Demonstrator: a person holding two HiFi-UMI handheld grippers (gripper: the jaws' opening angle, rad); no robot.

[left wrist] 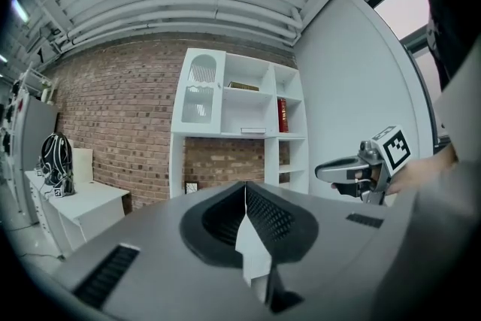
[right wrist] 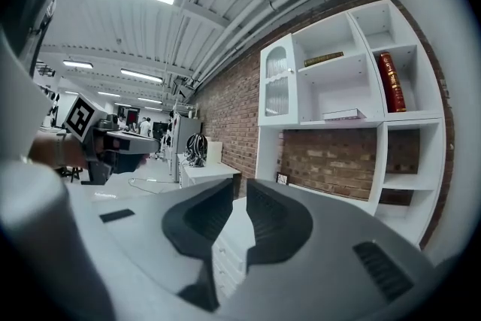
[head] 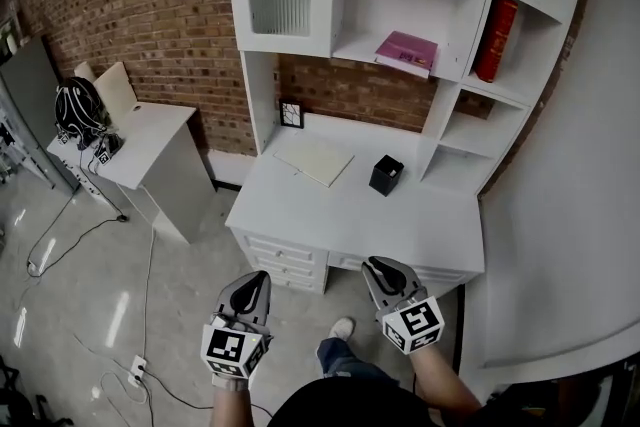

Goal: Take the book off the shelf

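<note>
Brick wall backs a white shelf unit above the table; a red book stands upright in its right compartment; a pink book lies flat on the middle shelf; the left claw and right claw hang clenched and empty, well apart from both books.

head: high, steeply down over desk | gripper views: low, level, facing distant shelf unit | shared: shelf unit, desk
</note>
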